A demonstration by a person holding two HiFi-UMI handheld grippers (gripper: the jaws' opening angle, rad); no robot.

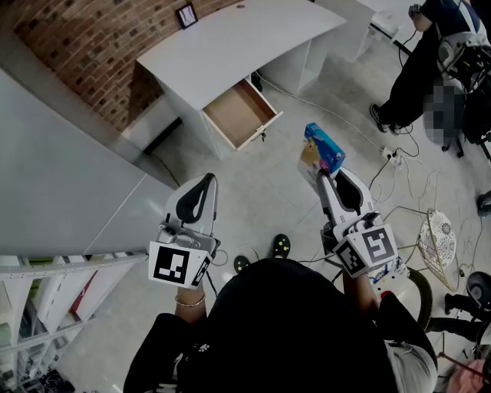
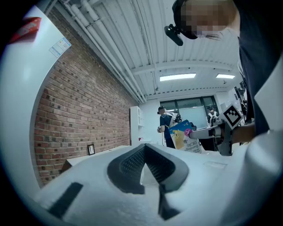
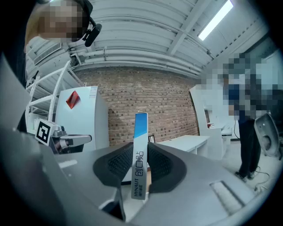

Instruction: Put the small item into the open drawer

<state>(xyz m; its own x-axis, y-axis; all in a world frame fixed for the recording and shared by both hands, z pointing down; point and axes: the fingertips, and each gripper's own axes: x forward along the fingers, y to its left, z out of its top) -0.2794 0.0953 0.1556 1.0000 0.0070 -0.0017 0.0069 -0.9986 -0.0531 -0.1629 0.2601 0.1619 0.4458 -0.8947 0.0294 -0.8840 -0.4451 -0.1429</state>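
A small blue and yellow box [image 1: 322, 148] stands upright between the jaws of my right gripper [image 1: 323, 176], which is shut on it. In the right gripper view the box [image 3: 140, 145] shows edge-on, clamped by both dark pads. The open wooden drawer [image 1: 239, 113] hangs out from under a white desk [image 1: 230, 38], well ahead of both grippers and a little to the left of the box. My left gripper [image 1: 208, 179] is held level to the left, jaws shut with nothing in them [image 2: 145, 148]. From the left gripper view the box [image 2: 182, 134] appears off to the right.
A brick wall with a small picture frame [image 1: 186, 14] runs behind the desk. A tall white cabinet [image 1: 61, 176] and a metal rack [image 1: 46, 299] stand at the left. A person [image 1: 418, 69] stands at the top right. Cables and a power strip [image 1: 391, 157] lie on the floor.
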